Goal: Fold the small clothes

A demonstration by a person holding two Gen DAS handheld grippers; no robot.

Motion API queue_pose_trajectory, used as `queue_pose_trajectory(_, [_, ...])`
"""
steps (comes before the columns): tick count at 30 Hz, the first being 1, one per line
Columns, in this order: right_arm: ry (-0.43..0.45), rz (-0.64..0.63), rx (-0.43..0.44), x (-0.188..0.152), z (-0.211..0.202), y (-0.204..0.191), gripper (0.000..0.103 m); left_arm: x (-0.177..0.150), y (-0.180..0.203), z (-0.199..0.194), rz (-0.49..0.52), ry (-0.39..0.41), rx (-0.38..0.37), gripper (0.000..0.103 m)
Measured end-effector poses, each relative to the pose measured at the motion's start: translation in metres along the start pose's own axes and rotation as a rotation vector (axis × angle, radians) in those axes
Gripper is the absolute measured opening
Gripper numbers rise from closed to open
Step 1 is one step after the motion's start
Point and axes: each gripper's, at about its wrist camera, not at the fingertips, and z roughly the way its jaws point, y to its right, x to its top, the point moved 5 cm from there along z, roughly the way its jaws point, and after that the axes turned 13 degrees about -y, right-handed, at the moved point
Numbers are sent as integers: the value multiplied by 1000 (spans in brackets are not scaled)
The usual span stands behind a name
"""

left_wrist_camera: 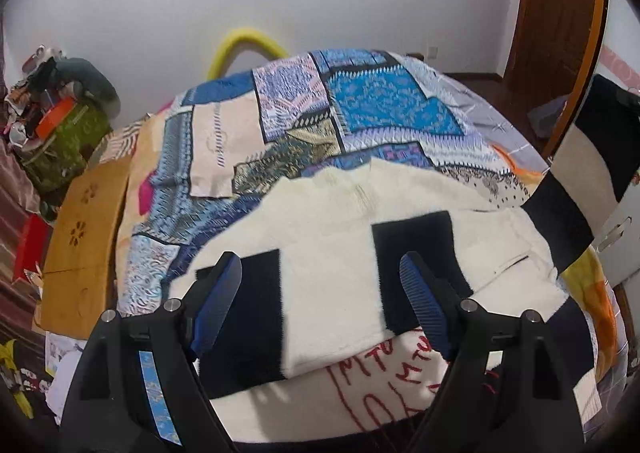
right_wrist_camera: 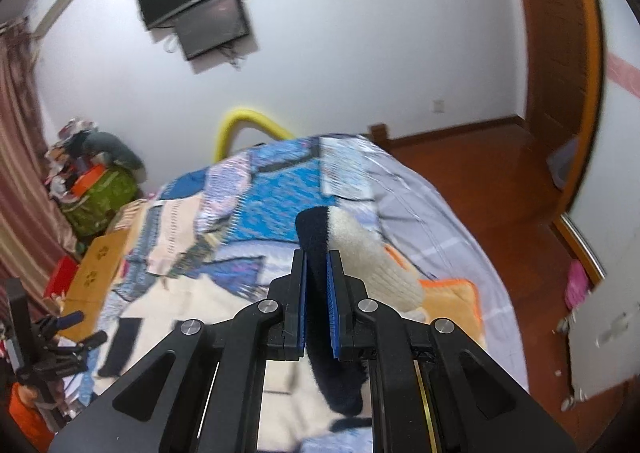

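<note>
A cream sweater (left_wrist_camera: 328, 213) with black blocks lies flat on the bed, on top of a white garment with red stitching (left_wrist_camera: 384, 385). My left gripper (left_wrist_camera: 320, 259) hovers open above the sweater's body, nothing between its fingers. One striped black-and-cream sleeve (left_wrist_camera: 576, 193) is lifted off the bed at the right. In the right wrist view that sleeve (right_wrist_camera: 360, 249) is pinched between the blue pads of my right gripper (right_wrist_camera: 317, 255), which is shut on it well above the bed. The sweater's body (right_wrist_camera: 160, 305) and the left gripper (right_wrist_camera: 86, 327) show at the lower left there.
A patchwork bedspread (left_wrist_camera: 280, 113) covers the bed. A tan board (left_wrist_camera: 88, 245) and a cluttered pile (left_wrist_camera: 60, 113) stand along the left side. A yellow tube (left_wrist_camera: 240, 45) arches behind the bed. Wooden door (left_wrist_camera: 560, 13) and wood floor (right_wrist_camera: 480, 181) lie to the right.
</note>
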Motion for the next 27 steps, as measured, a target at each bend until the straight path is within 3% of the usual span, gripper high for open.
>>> queue_pose_trajectory(13, [-61, -162, 139, 16, 56, -124, 8, -15, -32, -27, 7, 71, 39, 83])
queue_pose_trajectory(22, [-242, -224, 220, -22, 119, -186, 8, -24, -51, -25, -17, 78, 50, 88])
queue_pose_trajectory(27, [-347, -292, 187, -52, 145, -199, 12, -27, -56, -15, -34, 47, 44, 88])
